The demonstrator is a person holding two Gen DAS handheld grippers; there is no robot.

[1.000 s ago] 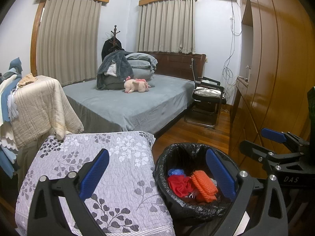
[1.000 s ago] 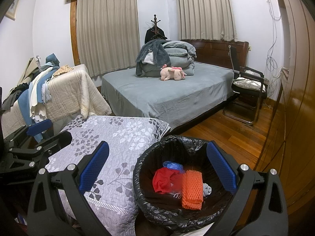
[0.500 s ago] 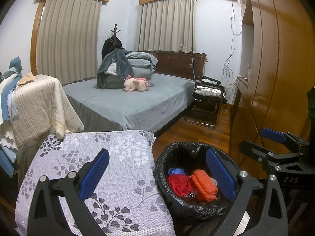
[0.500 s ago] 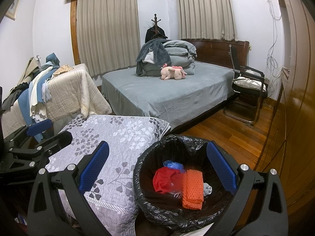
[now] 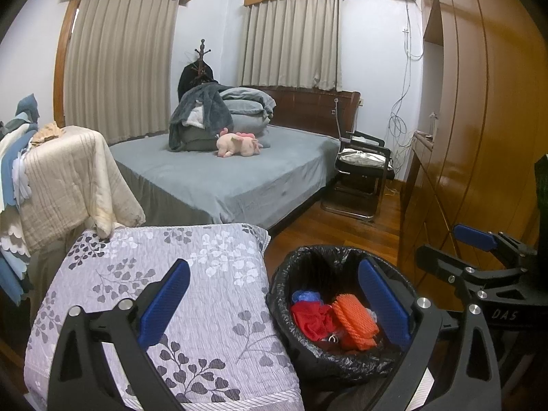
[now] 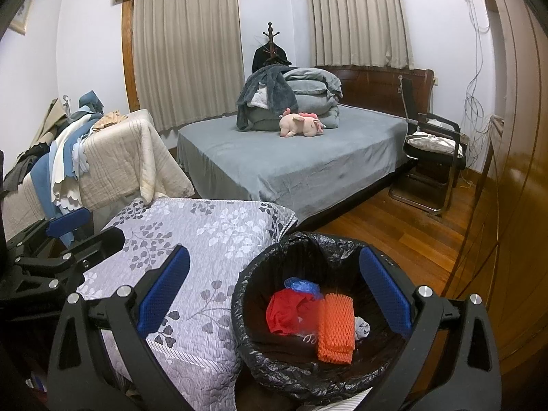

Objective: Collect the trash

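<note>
Four bits of trash sit in the bin (image 6: 274,370), as far as I can count: a crumpled red piece (image 6: 286,311), an orange foam net sleeve (image 6: 336,328) lying flat beside it, a blue plastic scrap (image 6: 303,286) behind the red one, and something small and grey-white (image 6: 362,328) by the net that's too tucked away to identify. Bin is round, lined with a black bag (image 5: 308,363) bunched over the rim, standing on the wood floor (image 6: 404,236) just beside a low surface covered in a grey floral quilt (image 6: 205,239).

Both tongs are released, nothing between the blue pads. Right gripper (image 6: 274,294) is held above the bin's near edge, looking down into it, one finger over the quilt and the other over the bin's far side. Left gripper (image 5: 274,303) sits just to the left, mostly over the quilt, with its right finger overlapping the bin; each gripper shows up at the edge of the other's view.

Room-wise: quilt edge touches or nearly touches the bin on the left, wooden wardrobe (image 6: 513,205) close on the right, open floor beyond toward the bed (image 6: 291,167) and a chair (image 6: 431,157).
</note>
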